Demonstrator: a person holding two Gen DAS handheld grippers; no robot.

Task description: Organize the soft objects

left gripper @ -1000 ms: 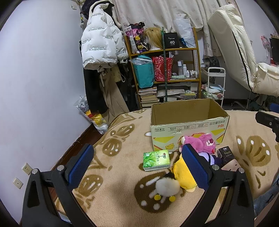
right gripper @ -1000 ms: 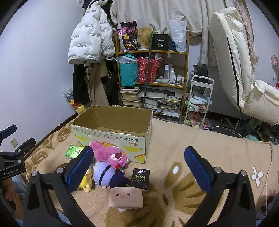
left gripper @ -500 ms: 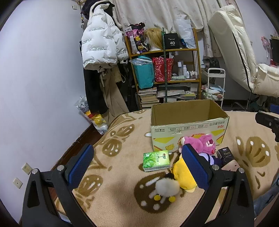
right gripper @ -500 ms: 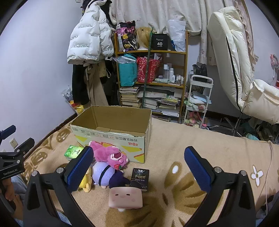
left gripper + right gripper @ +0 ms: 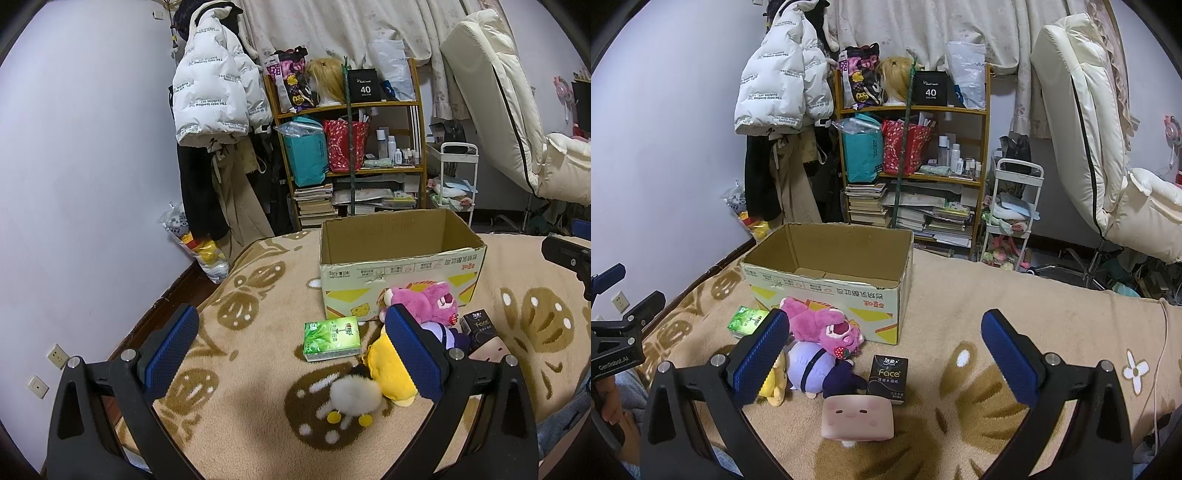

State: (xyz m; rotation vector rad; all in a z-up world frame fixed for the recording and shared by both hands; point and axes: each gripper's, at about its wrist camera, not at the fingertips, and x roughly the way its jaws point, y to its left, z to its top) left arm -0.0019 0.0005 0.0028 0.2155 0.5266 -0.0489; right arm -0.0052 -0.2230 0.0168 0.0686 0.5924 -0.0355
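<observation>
An open cardboard box (image 5: pixel 400 273) (image 5: pixel 827 291) stands on a tan patterned blanket (image 5: pixel 251 332). In front of it lie a pink plush bear (image 5: pixel 428 302) (image 5: pixel 827 325), a purple plush (image 5: pixel 807 369), a yellow plush (image 5: pixel 388 369), a white fluffy toy (image 5: pixel 354 395), a pink square plush (image 5: pixel 857 415), a green tissue pack (image 5: pixel 331 338) (image 5: pixel 748 320) and a black tissue pack (image 5: pixel 888 374) (image 5: pixel 480 326). My left gripper (image 5: pixel 291 350) is open and empty, above the blanket left of the toys. My right gripper (image 5: pixel 882 354) is open and empty above the pile.
A shelf (image 5: pixel 916 162) full of books, bags and bottles stands behind the box. A white puffer jacket (image 5: pixel 212 85) hangs on the wall to the left. A cream recliner (image 5: pixel 1097 147) and a small white cart (image 5: pixel 1012 210) are at the right.
</observation>
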